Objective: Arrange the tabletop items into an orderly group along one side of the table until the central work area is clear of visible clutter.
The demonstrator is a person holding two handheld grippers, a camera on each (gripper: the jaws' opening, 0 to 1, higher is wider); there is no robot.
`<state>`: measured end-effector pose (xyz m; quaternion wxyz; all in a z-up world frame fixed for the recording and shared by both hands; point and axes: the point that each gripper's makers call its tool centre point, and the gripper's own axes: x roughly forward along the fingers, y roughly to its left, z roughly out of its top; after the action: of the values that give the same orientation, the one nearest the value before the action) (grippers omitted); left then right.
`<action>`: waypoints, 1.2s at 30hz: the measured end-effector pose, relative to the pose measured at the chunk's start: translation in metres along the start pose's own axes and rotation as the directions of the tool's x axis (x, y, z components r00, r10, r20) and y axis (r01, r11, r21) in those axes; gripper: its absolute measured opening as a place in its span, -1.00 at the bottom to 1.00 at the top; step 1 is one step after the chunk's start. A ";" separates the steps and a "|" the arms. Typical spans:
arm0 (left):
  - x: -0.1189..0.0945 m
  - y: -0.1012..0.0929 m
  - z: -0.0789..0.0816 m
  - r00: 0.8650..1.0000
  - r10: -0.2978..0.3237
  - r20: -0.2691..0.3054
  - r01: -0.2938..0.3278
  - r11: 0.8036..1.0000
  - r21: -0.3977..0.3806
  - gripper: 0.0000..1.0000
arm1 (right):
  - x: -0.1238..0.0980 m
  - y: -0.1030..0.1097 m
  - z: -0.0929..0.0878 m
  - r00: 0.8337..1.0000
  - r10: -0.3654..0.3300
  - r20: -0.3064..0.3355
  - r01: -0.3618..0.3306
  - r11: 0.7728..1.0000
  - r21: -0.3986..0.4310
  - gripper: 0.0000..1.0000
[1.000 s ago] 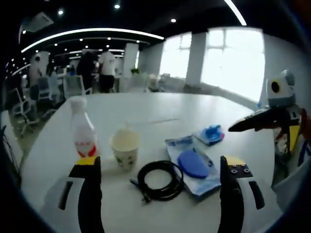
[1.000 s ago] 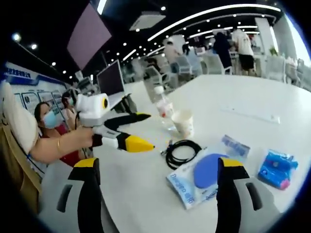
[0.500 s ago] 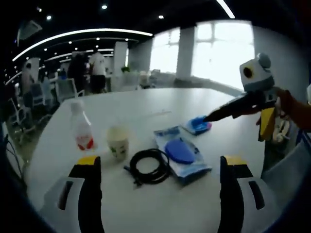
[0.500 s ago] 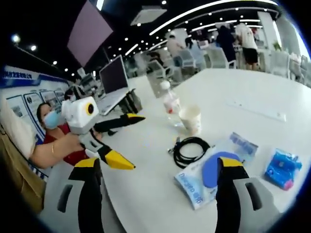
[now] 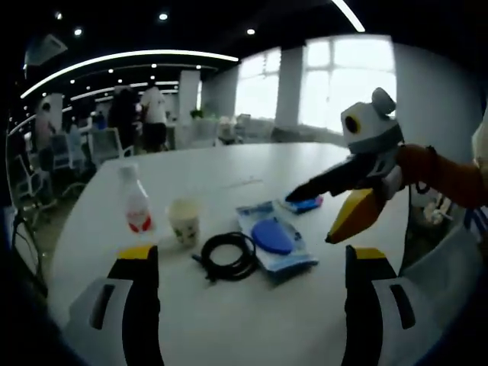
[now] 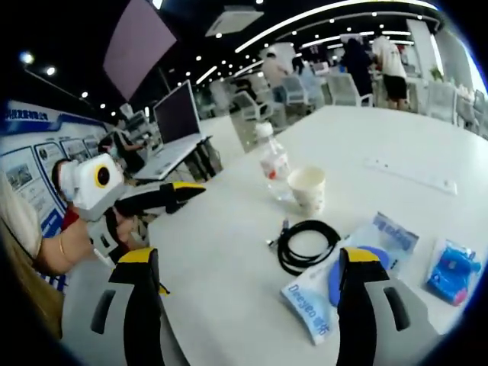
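Left gripper view: the left claw [image 5: 250,263] hovers above the near edge of the white table [image 5: 320,320], jaws wide apart and empty. Ahead of it, between the two jaws, the items lie in a loose row across the table. From left to right: a clear plastic bottle [image 5: 135,200] with a red label, standing upright; a paper cup [image 5: 184,221] just beside it, also upright; a coiled black cable [image 5: 228,258] lying flat, nearer the claw; a blue-and-white packet [image 5: 272,238] with a round blue patch, its edge touching or just beside the cable; and a small blue pack [image 5: 305,203] beyond it. None of these touches the left claw.

The right claw [image 5: 316,210] enters this view from the right, jaws apart, the dark upper jaw reaching over the small blue pack and the yellow-tipped lower jaw hanging nearer. Whether it touches the pack cannot be told.

Right gripper view: the right claw's own jaws stand wide apart, empty. The left claw [image 6: 179,198] shows at left, held in a hand [image 6: 122,229], well apart from the items
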<state>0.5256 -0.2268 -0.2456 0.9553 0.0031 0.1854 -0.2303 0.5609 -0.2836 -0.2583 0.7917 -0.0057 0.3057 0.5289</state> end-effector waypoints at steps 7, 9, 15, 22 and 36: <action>-0.006 0.003 -0.012 0.999 0.034 -0.023 -0.034 0.999 0.001 0.98 | 0.021 -0.005 -0.003 1.000 -0.023 -0.011 0.023 1.000 -0.010 0.90; -0.006 0.004 -0.012 0.999 0.040 -0.029 -0.039 0.999 0.009 0.98 | 0.028 -0.006 -0.005 0.999 -0.031 -0.019 0.031 0.999 -0.020 0.88; -0.005 0.009 -0.004 0.999 0.053 0.002 -0.053 0.998 0.015 0.98 | 0.047 -0.008 -0.008 0.999 -0.035 -0.027 0.034 0.999 -0.012 0.87; -0.006 0.014 -0.009 0.997 0.074 0.013 -0.074 0.997 -0.017 0.98 | 0.069 -0.019 -0.014 0.998 -0.041 -0.045 0.042 0.999 0.013 0.82; -0.008 0.028 -0.009 0.993 0.111 0.045 -0.109 0.993 -0.045 0.98 | 0.112 -0.047 -0.041 0.989 -0.113 -0.094 0.114 0.993 0.009 0.68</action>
<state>0.5277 -0.1977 -0.2533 0.9705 -0.0122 0.1671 -0.1735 0.6090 -0.2243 -0.3613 0.8055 -0.0422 0.3451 0.4800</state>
